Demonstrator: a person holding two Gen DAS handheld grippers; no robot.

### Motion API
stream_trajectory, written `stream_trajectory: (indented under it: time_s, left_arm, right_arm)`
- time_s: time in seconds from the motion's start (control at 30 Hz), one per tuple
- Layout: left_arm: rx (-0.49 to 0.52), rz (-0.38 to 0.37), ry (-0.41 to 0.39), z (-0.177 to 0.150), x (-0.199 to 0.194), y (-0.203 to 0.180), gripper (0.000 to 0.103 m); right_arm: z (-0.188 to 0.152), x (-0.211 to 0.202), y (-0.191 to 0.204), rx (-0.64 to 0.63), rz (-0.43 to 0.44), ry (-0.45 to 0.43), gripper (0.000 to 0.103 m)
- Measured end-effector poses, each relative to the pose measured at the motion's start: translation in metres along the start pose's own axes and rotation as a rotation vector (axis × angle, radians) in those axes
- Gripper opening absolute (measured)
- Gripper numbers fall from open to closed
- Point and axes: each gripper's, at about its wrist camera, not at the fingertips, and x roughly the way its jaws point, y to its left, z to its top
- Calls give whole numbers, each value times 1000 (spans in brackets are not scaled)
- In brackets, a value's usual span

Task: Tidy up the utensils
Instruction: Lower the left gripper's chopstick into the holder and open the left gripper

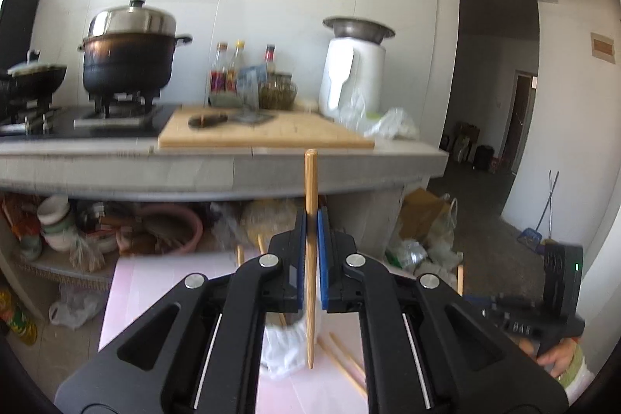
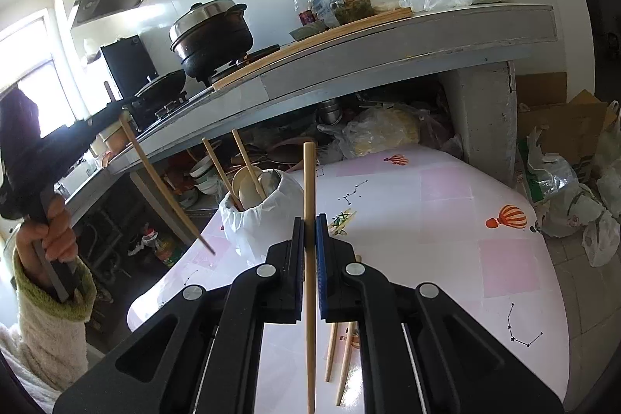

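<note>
L gripper [image 1: 311, 220] clamps a chopstick [image 1: 310, 258] upright above the holder [image 1: 283, 348]. R gripper [image 2: 310, 227] pinches another chopstick [image 2: 309, 258]. Holder sits near table [image 2: 427, 220] left edge w/ two sticks [image 2: 233, 173] inside; loose pair [image 2: 337, 355] lies beside it.

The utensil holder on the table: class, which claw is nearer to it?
Probably left. The left claw holds its chopstick just beside the utensil holder; the right claw grips another chopstick slightly farther back.

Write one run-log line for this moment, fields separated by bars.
left gripper: shut on chopstick | right gripper: shut on chopstick | holder: two chopsticks inside | table: loose chopsticks
</note>
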Motion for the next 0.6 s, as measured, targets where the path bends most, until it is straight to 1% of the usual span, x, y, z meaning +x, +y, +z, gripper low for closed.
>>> stream_trajectory:
  time_s: [0.07,0.13,0.2,0.3,0.43,0.6]
  left_arm:
    - [7,7,-29,14,8,2,5]
    - [4,24,-39,24,21,5,5]
    - [0,49,-41,28,37,10,5]
    - [-4,82,-19,26,61,17,5]
    - [-16,116,30,5,92,29,5]
    - [-63,122,102,-29,117,45,5]
  right_arm:
    - [0,1,-1,4,-1,2,6]
    - [0,3,-3,7,-6,5,6]
    - [-1,4,-5,14,-13,10,6]
    - [-1,6,-9,21,-23,18,6]
    - [-2,8,-13,29,-31,24,6]
    - [-4,10,-14,33,-33,36,6]
